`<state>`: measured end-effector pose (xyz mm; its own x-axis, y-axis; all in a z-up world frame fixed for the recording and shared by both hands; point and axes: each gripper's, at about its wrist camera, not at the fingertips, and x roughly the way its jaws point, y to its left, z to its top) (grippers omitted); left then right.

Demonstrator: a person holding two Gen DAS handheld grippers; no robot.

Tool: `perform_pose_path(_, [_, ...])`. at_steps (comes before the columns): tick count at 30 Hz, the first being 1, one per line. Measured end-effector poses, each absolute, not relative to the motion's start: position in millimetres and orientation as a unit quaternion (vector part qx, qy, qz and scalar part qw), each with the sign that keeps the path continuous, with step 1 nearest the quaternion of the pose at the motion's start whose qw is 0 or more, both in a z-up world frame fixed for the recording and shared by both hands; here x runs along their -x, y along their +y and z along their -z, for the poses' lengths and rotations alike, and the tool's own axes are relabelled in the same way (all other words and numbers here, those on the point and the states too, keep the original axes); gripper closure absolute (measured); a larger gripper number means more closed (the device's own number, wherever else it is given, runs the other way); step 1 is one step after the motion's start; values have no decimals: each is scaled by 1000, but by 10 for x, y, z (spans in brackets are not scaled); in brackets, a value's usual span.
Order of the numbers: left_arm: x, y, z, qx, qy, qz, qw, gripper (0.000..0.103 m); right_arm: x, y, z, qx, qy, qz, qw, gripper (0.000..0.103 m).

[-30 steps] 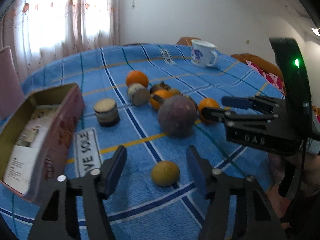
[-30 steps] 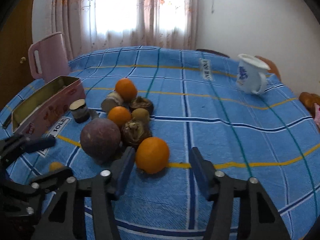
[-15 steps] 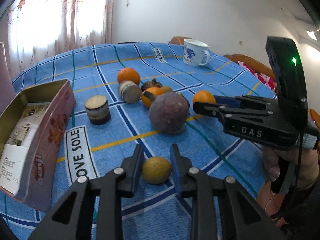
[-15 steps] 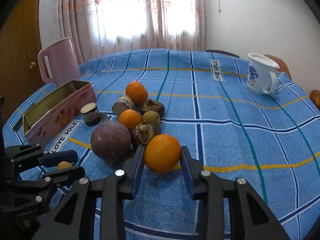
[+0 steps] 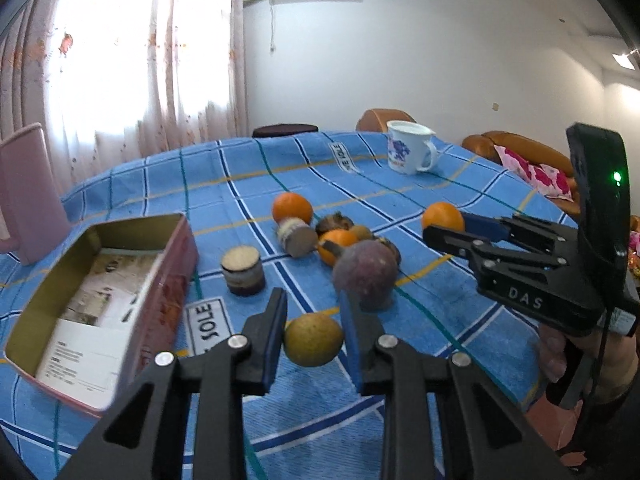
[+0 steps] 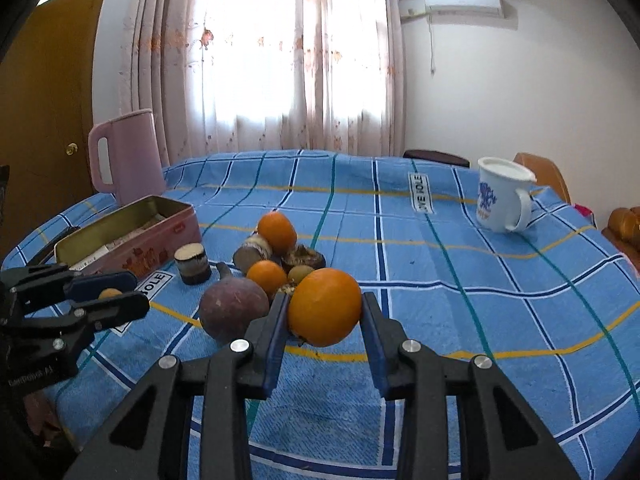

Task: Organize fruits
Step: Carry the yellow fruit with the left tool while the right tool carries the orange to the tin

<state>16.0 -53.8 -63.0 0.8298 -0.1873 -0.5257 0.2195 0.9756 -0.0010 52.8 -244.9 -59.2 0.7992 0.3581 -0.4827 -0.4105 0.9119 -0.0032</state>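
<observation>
My left gripper point(image 5: 314, 320) is shut on a small yellow-green fruit point(image 5: 314, 338), held just above the blue checked cloth point(image 5: 400, 208). My right gripper point(image 6: 324, 312) is shut on an orange point(image 6: 324, 306), also a little off the cloth. In the left wrist view the right gripper point(image 5: 444, 224) reaches in from the right with that orange point(image 5: 442, 218). In the right wrist view the left gripper point(image 6: 106, 296) shows at the left with the yellow fruit point(image 6: 110, 293). On the cloth sit a big purple fruit point(image 6: 234, 308), two oranges point(image 6: 277, 232) point(image 6: 266, 276) and some brown fruits point(image 6: 306, 258).
An open pink tin point(image 5: 168, 280) with papers inside lies at the left. A small dark jar point(image 5: 243, 270) stands beside it and another jar point(image 5: 298, 238) lies on its side. A white mug point(image 6: 504, 198) is at the back right, a pink pitcher point(image 6: 126, 156) at the back left.
Both grippers closed, the left on the yellow-green fruit and the right on the orange. Both then rose a little, lifting the fruits off the cloth.
</observation>
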Motion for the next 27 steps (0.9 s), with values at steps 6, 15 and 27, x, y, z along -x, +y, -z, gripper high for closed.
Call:
perform_pose_path(6, [-107,-471,524,-36,249,84,964,74,-430,-2387,509,61,221,-210,950,66])
perform_pose_path(15, [-84,-296,383,-30,230,56,971,74,-331,-2173,340,77,196,-230,950,66])
perform_pose_path(27, [-124,68,279,-9,221,20,975,74,-414,-1781,182,88,190,-274,939,66])
